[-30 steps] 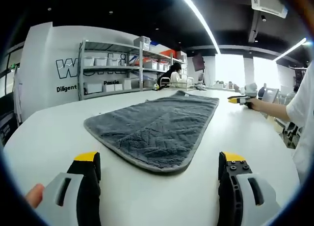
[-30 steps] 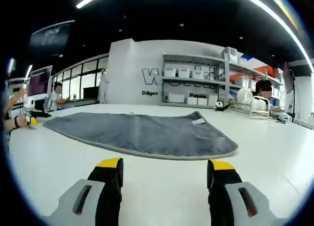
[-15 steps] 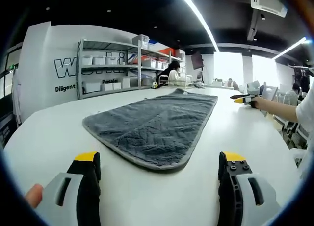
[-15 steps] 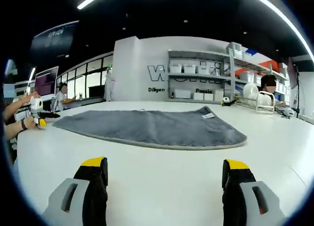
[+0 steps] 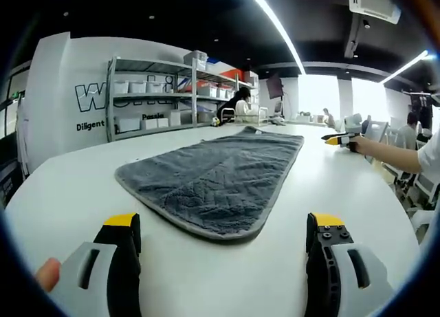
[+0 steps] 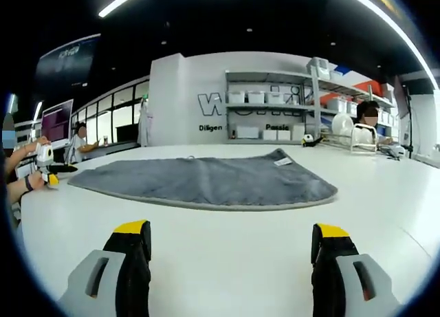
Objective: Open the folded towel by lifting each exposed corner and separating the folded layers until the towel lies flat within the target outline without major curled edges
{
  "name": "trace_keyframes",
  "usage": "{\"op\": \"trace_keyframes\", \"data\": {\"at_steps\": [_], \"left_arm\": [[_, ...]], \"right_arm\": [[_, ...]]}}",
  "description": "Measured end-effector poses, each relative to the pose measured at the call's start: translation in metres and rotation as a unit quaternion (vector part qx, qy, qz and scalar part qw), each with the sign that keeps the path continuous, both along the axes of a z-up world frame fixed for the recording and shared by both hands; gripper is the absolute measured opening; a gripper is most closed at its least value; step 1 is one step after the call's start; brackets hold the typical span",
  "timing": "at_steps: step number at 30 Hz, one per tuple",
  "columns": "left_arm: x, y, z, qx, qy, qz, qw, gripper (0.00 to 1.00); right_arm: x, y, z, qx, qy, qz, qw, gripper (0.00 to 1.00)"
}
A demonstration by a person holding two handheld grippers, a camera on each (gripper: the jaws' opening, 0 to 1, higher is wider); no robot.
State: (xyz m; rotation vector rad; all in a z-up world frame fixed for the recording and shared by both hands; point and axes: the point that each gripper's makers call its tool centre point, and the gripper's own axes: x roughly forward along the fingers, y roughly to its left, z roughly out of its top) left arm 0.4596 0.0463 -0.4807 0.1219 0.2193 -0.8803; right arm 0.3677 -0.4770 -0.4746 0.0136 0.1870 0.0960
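Left gripper (image 5: 223, 243): grey jaws with yellow tips spread wide, nothing between them, low over the white table (image 5: 62, 186).
Towel: grey terry towel with a stitched border (image 5: 213, 176) lies spread flat on the table just ahead of the left gripper; a small white label sits at its far edge in the right gripper view.
Right gripper (image 6: 232, 252): jaws spread wide, nothing held, short of the towel's near edge.
Background: metal shelving with white bins (image 6: 271, 117) against the white wall.
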Motion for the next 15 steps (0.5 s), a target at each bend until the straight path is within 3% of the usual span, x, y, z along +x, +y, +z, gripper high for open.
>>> {"op": "trace_keyframes", "data": {"at_steps": [15], "left_arm": [[-0.0031, -0.0018, -0.0017, 0.009, -0.003, -0.004, 0.9999, 0.99]], "right_arm": [[-0.0036, -0.0003, 0.0059, 0.001, -0.018, 0.006, 0.9998, 0.99]]}}
